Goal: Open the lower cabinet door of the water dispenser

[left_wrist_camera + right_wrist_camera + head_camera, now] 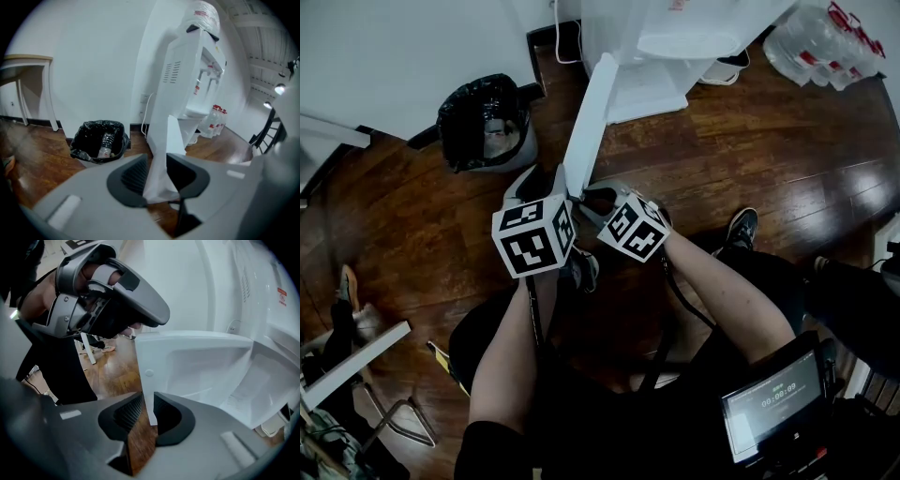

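Observed: the lower cabinet door (591, 108) of the water dispenser (675, 37) stands swung wide out over the wood floor (750, 159), with its free edge toward the person. The left gripper (157, 180) is pinching that free edge, pads pressed on the white panel. The right gripper (149, 411), just beside it, has its jaws narrowed onto the same thin edge. A black-bagged bin (483, 122) sits left of the dispenser, clear of the door.

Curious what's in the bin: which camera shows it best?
Left gripper view: the bin shows a plastic bottle inside. The head view sees it from above, contents unclear; the right gripper view misses it.
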`<state>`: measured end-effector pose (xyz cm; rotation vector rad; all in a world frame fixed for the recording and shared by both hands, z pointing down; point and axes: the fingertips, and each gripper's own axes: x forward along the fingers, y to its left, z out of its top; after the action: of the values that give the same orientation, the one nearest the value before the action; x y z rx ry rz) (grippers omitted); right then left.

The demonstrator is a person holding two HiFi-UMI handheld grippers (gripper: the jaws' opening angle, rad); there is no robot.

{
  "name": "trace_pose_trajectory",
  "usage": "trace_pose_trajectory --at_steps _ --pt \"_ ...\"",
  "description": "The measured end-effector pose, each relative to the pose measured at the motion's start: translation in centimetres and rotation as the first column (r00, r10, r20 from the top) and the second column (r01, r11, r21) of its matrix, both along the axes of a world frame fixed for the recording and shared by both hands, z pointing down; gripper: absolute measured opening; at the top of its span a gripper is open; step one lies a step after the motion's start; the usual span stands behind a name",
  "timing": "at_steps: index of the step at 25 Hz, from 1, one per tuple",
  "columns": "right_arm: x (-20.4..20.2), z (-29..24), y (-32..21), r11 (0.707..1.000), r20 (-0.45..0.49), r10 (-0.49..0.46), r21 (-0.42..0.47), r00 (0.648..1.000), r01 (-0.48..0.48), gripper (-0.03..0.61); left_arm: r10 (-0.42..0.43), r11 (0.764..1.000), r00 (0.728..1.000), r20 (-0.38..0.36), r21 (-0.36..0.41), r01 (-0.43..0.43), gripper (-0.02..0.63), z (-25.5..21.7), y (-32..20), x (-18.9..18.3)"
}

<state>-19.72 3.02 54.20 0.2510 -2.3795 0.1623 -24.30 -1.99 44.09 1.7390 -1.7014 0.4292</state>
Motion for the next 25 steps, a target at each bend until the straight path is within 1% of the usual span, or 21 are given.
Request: trace_pose_trajectory --at_steps 5,8,11,15,20,24,25 --pt "-2.4 -0.1 -0.4 1.0 0.024 0.006 -0.012 1.0 -0.006 0.072 -0.012 0.999 0.999 0.031 0.035 0.011 0.144 -1.0 -0.5 -1.5" --pt "-3.9 -0.2 -0.8 1.0 0.036 0.003 -0.006 0.999 -0.003 0.072 -0.035 0.998 0.999 0.022 0.053 0.034 0.144 -1.6 -0.8 -2.5" --pt "-5.1 -0.2 -1.2 1.0 0.04 0.007 -0.007 0.999 -0.007 0.071 -0.051 0.997 0.999 0.01 0.054 0.051 0.144 -1.6 -1.1 -3.1" --pt "-6.8 0.0 -1.5 1.0 0.063 0.016 -0.018 0.998 -0.014 0.071 -0.068 0.996 0.998 0.012 0.058 0.068 0.144 -1.7 -1.5 -3.8" --pt "-8.2 -0.5 -2.4 0.999 0.063 0.035 -0.012 0.997 -0.035 0.069 -0.065 0.995 0.998 0.008 0.077 0.064 0.144 -2.4 -2.3 -3.3" --pt "-8.5 -0.5 -3.1 0.998 0.063 0.055 -0.011 0.996 -0.054 0.023 -0.058 0.995 0.998 0.016 0.083 0.057 0.144 -2.9 -2.4 -3.0" --pt "-8.4 -0.5 -3.1 0.999 0.063 0.053 -0.01 0.997 -0.052 0.02 -0.06 0.995 0.998 0.014 0.084 0.058 0.144 -3.0 -2.5 -3.0"
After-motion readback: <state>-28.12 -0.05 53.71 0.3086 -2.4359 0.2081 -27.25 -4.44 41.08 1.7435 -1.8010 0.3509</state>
